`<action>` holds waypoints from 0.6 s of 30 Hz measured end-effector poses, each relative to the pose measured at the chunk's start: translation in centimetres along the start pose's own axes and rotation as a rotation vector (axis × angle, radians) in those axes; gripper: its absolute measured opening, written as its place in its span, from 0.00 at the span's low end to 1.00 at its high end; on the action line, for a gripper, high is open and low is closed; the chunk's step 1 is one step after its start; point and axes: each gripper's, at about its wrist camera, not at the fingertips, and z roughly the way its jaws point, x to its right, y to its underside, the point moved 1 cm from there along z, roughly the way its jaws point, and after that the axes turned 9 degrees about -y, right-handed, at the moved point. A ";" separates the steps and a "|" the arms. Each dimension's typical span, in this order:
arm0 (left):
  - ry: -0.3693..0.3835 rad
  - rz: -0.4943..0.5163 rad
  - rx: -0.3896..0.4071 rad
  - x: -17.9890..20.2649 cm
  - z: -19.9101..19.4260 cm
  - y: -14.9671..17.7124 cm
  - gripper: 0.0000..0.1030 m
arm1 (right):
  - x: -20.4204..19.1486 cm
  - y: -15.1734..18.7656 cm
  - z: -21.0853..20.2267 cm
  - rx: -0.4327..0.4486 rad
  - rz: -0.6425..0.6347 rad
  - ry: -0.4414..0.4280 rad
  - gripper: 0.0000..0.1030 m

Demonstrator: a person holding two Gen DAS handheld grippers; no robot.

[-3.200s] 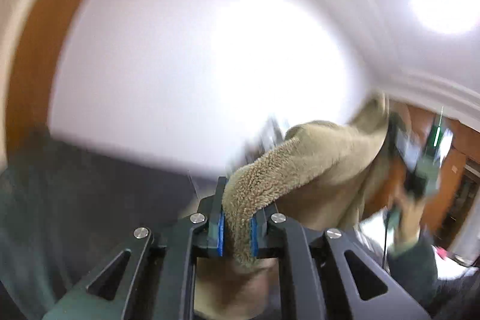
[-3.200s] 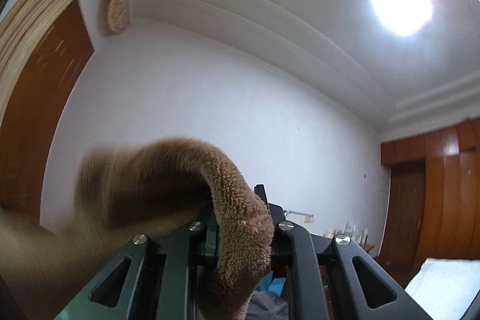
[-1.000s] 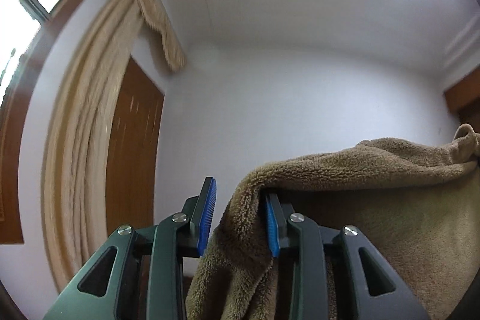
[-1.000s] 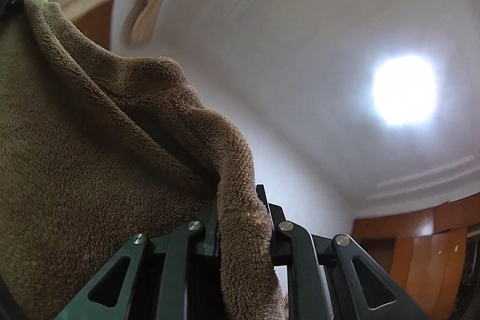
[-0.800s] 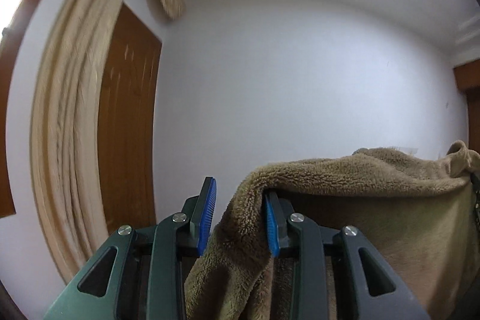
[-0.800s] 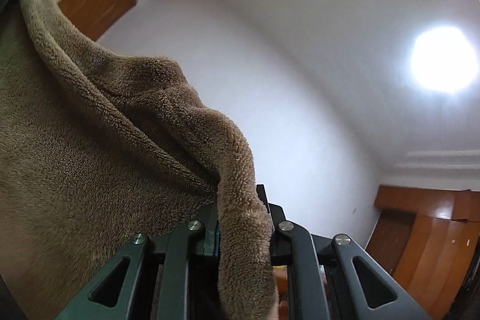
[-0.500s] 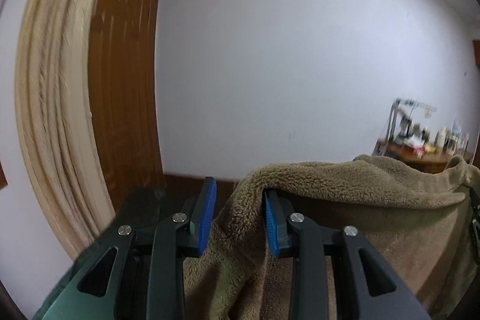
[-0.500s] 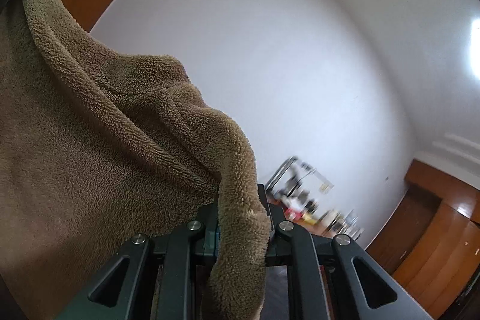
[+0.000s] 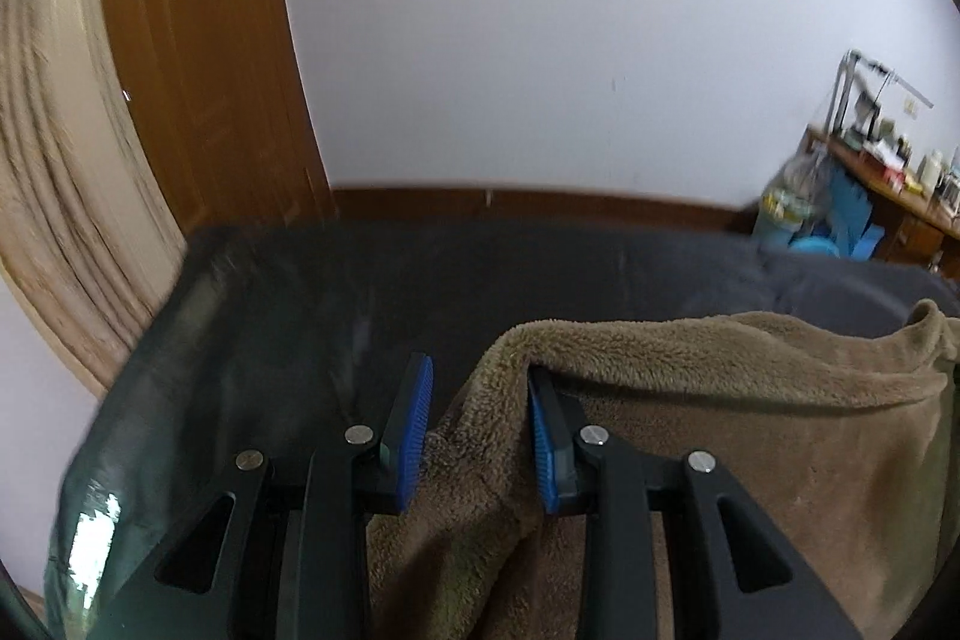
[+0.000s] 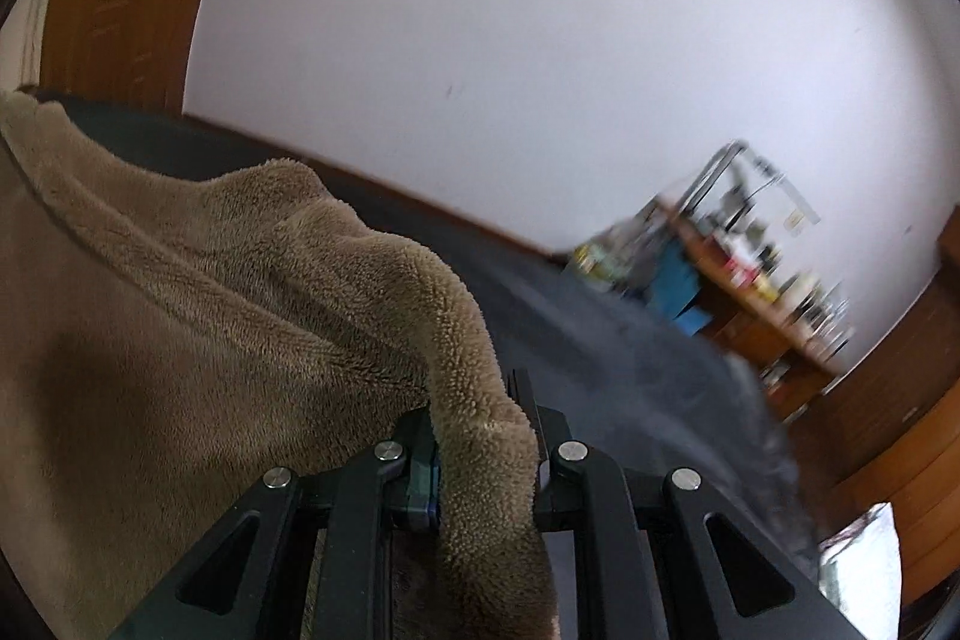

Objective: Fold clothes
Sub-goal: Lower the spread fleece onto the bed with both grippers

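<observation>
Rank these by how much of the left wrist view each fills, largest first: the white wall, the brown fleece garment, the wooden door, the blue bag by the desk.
1. White wall.
2. Brown fleece garment, enlarged by nearness to the camera.
3. Wooden door.
4. Blue bag.

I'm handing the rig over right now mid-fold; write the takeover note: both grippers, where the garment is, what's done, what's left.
Left gripper: jaws part open, fleece edge draped over the right pad and lying between them; the left pad looks clear of the cloth, so a loose hold at best.
Right gripper: shut on the fleece's other edge.
Fleece: brown, hanging spread between the two grippers, above the dark bed.
Done: garment picked up and stretched out.
Left: lay it flat on the bed, then make the folds; none visible yet. Firm up the left grip first, I'd say.
</observation>
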 end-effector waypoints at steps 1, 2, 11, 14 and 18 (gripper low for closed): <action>-0.004 0.013 -0.032 0.4 1.0 0.6 0.34 | -0.3 0.2 1.2 -0.024 -0.006 -0.009 0.16; -0.008 0.027 -0.065 0.7 2.0 1.0 0.34 | -0.4 1.8 2.8 -0.044 -0.015 -0.016 0.16; -0.087 0.088 -0.150 1.7 4.9 2.3 0.78 | -1.3 2.2 4.5 -0.101 -0.043 0.018 0.66; -0.051 0.058 -0.173 0.3 4.6 2.0 0.78 | -0.7 3.7 3.8 -0.097 0.002 -0.023 0.77; -0.018 0.037 -0.202 -0.1 3.8 2.5 0.79 | 2.7 4.1 1.4 -0.096 0.152 -0.160 0.77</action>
